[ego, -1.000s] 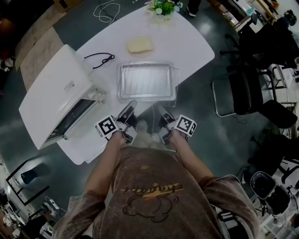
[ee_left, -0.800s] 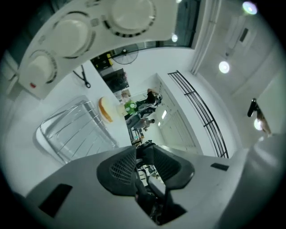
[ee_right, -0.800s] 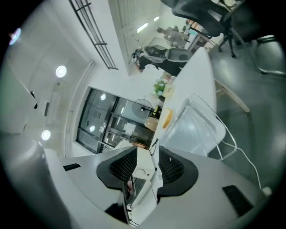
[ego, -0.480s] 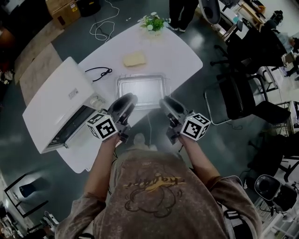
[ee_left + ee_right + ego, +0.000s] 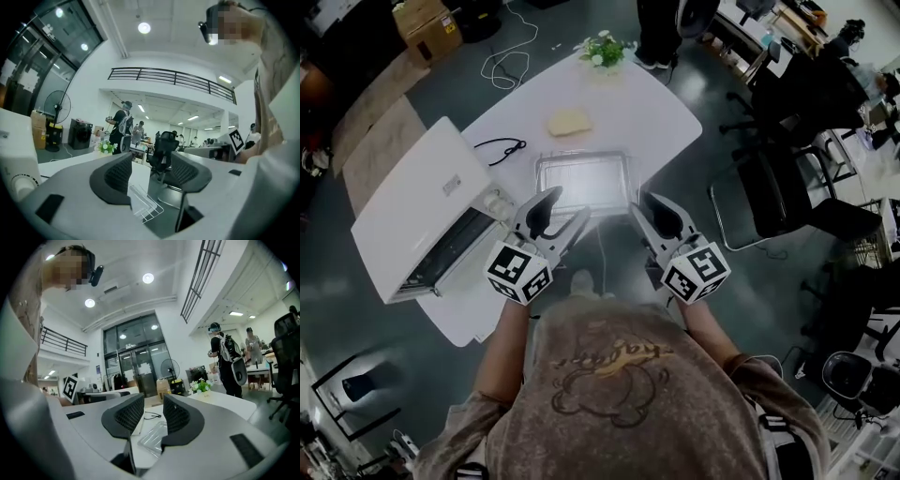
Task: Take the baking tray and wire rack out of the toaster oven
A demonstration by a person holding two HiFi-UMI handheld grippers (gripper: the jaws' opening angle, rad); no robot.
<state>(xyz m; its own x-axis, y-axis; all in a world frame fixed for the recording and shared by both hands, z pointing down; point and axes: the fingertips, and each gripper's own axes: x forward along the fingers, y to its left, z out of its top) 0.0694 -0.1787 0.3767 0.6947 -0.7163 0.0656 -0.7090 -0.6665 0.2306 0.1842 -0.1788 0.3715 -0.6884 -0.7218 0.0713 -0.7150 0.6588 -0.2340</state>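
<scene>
Baking tray flat on white table, out of toaster oven at its 9 o'clock. Wire rack beneath the tray, one corner poking out. Left gripper hovering at the tray's 7 o'clock, jaws opening, nothing between them. Right gripper hovering at 5 o'clock, jaws apart, likewise empty.

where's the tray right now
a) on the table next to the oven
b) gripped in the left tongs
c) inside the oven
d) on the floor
a: in the head view the tray lies flat on the white table, just right of the oven.
</scene>
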